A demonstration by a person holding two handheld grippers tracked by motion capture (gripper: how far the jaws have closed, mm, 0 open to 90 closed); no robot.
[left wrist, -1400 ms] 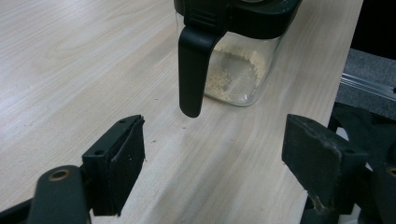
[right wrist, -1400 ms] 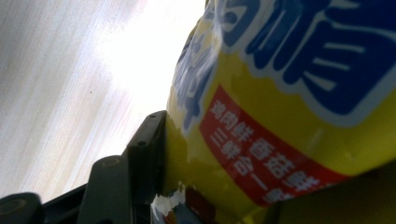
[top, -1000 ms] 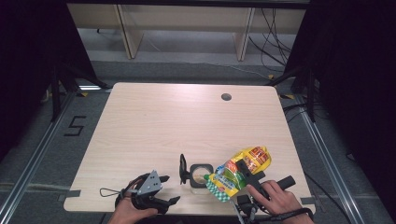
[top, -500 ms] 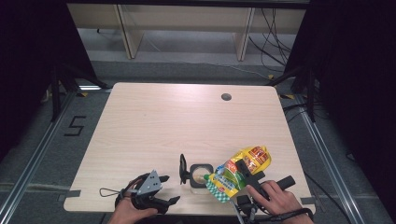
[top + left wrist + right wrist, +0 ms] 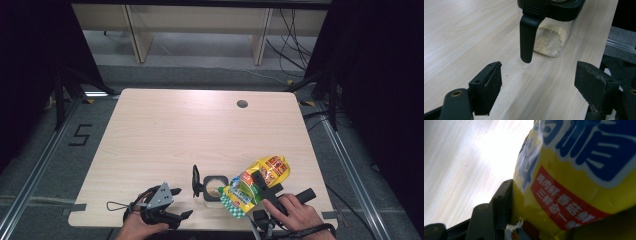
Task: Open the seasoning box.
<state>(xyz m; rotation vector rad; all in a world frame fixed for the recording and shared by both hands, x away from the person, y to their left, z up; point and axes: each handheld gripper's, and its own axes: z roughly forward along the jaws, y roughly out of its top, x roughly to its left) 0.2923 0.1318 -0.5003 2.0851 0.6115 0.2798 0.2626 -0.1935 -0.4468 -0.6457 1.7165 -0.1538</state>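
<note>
Yellow snack bag is squeezed in the right gripper, tipped over a glass jar (black flip lid up, pale crumbs inside) near the counter's front edge. The left gripper sits beside the jar, jaws wide, holding nothing. Grey floor and wooden shelves lie behind.
</note>
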